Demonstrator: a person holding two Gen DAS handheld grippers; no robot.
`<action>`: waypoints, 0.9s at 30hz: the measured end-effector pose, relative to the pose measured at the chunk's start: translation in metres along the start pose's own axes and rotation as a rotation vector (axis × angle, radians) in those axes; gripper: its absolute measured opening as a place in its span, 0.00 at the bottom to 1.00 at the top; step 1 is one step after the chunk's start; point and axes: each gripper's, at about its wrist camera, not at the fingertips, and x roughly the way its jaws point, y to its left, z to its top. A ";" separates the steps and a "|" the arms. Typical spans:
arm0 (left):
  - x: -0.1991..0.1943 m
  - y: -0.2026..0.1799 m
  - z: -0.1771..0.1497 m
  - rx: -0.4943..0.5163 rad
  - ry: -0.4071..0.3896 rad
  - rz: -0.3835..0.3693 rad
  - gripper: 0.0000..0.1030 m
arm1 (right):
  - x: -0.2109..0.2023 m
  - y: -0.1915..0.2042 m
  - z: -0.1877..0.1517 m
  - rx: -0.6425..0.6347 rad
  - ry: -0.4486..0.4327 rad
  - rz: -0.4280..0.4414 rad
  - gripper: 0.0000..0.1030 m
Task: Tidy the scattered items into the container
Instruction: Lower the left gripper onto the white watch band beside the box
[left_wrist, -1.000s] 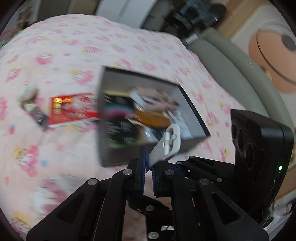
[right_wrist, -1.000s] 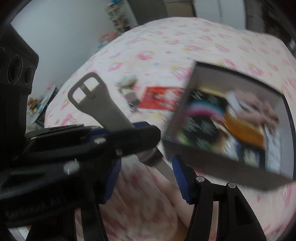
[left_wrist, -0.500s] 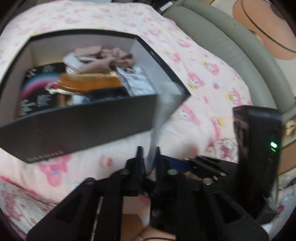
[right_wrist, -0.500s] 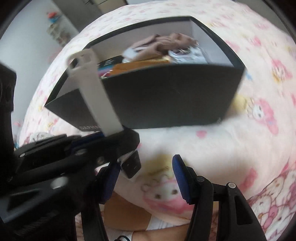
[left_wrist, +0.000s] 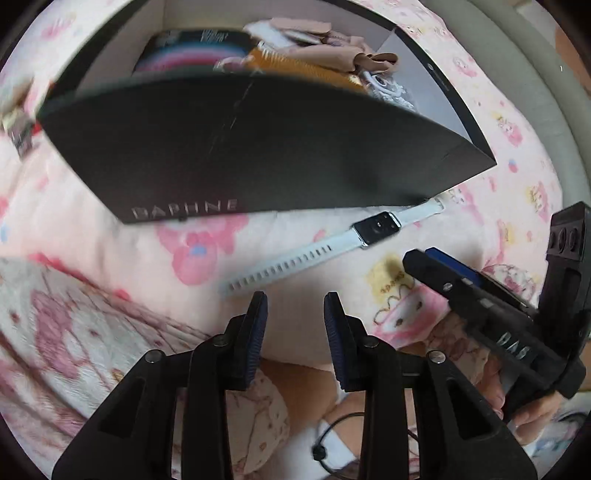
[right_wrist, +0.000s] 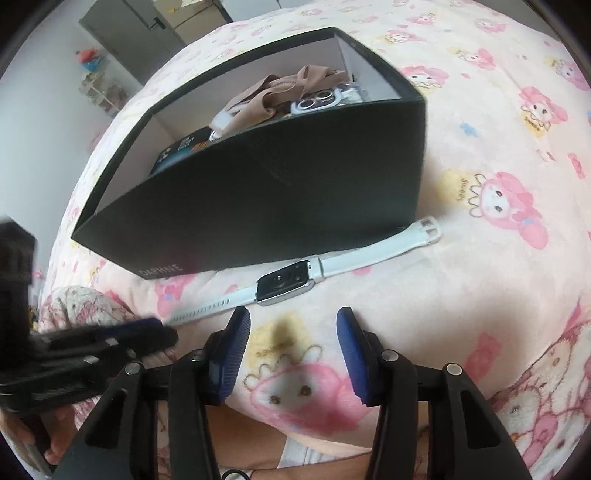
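Note:
A white-strapped watch (left_wrist: 376, 229) (right_wrist: 284, 282) lies flat on the pink bedspread, right against the front wall of the black box (left_wrist: 258, 147) (right_wrist: 277, 184). My left gripper (left_wrist: 294, 306) hovers just short of the strap's holed end; its jaws are opening, with nothing between them. My right gripper (right_wrist: 291, 325) hangs just in front of the watch body; its jaws are closing on nothing. Each gripper shows in the other's view: the right gripper (left_wrist: 443, 269) and the left gripper (right_wrist: 147, 332). The box holds a beige cloth (right_wrist: 280, 88), a phone case (right_wrist: 317, 101) and a dark booklet.
A small item (left_wrist: 18, 122) lies on the bedspread left of the box. A grey padded edge (left_wrist: 535, 74) borders the bed on the right. A person's lap in patterned clothing is below both grippers. A door (right_wrist: 147, 22) stands behind the bed.
My left gripper, earlier shut on the watch strap above the box, has come down and let go. The watch now lies on the bedspread in front of the box. Both grippers have sunk low.

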 end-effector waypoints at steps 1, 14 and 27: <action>0.002 0.001 0.000 -0.012 0.006 -0.001 0.30 | -0.001 -0.003 0.002 0.027 -0.001 0.016 0.44; 0.033 0.025 0.000 -0.345 -0.075 -0.255 0.36 | 0.002 -0.038 0.013 0.165 -0.068 -0.009 0.44; 0.027 0.039 -0.008 -0.500 -0.175 -0.309 0.24 | -0.004 0.005 0.011 -0.079 -0.122 -0.205 0.44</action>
